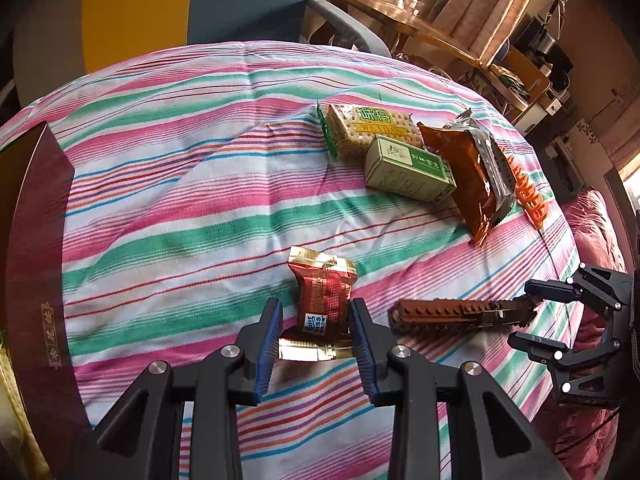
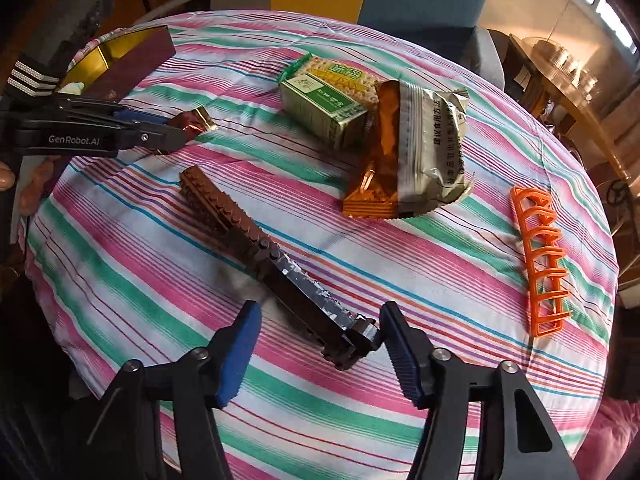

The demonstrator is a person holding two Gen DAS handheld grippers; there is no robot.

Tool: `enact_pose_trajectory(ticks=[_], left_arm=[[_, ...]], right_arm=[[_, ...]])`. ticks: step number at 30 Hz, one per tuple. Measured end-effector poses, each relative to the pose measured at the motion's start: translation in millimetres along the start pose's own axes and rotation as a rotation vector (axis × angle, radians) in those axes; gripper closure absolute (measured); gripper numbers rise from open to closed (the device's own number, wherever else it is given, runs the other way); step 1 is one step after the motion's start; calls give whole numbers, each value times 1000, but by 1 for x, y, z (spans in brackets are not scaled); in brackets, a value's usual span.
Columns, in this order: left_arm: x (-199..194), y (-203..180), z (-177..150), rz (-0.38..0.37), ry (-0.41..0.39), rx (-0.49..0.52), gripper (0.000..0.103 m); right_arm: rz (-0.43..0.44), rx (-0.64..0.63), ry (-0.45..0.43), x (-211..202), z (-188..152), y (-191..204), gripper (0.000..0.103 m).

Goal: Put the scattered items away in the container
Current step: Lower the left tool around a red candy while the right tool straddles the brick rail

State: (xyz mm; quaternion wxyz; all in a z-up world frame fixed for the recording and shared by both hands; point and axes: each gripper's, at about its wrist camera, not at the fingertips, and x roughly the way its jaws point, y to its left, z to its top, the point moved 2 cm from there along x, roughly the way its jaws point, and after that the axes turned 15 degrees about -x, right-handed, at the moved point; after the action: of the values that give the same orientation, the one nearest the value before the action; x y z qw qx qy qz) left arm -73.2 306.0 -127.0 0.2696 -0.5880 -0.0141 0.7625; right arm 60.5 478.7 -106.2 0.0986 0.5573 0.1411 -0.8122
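**Two grippers closing in on snacks and brick bar**

L gripper (image 1: pixel 315 334), seen from its own wrist cam, is straddling a red-and-gold snack packet (image 1: pixel 321 304) on the striped cloth (image 1: pixel 160 200); jaws are narrowed, right pad touching the wrapper, left pad a sliver off, so not yet a firm hold. R gripper (image 2: pixel 320 350) is standing roughly half open around the near end of the brown brick bar (image 2: pixel 264 256); right pad is touching the bar's dark tip, left pad well apart. Nothing is lifted.

Doing it well (judgement): L should be squeezing the packet's padded body, not the flat gold seal, which would likely slip. R is catching only the very tip; shifting a bit further up the bar before clamping should stop it pivoting or drooping.

In the R view the bar's long axis is running from 5 o'clock to 11 o'clock, dark end near the jaws, studded brown end pointing away at 11. The container, a dark maroon box (image 2: pixel 132 60) with gold lining, is sitting at 10 o'clock by the cloth's edge. Cracker pack (image 2: pixel 340 74), green box (image 2: pixel 320 108), foil pouch (image 2: pixel 416 152) and orange clip (image 2: pixel 544 264) are waiting.
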Motion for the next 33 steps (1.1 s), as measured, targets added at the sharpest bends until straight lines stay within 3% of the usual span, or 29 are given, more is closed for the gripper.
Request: enact_pose_trajectory(ticks=[1,5,10,15,21,24,33], left_arm=[[-3,2,-3,-4,-1,-5,68],[-14,15,-18,-18,3,-32,68],[-28,29,-40,-21,-6,-43,68],[-40,39,-57,-35,-18,-59,64],[-52,40,-74,-53,-49,-42,53],[-61,41,-79,-79,-69,-35,43],[-71,37,-81,-82,-81,-23,43]], right_arm=[[6,15,-13,-2,0,5,55],[45,94,-77,-11,-1,27,56],[142,207,-145,-12,-4,52,52],[183,288,-182,-13,-7,73,42],[125,327,-277,-35,-11,85,40],[68,336,-263,-35,-6,83,40],[56,270,-176,-8,18,78,53]])
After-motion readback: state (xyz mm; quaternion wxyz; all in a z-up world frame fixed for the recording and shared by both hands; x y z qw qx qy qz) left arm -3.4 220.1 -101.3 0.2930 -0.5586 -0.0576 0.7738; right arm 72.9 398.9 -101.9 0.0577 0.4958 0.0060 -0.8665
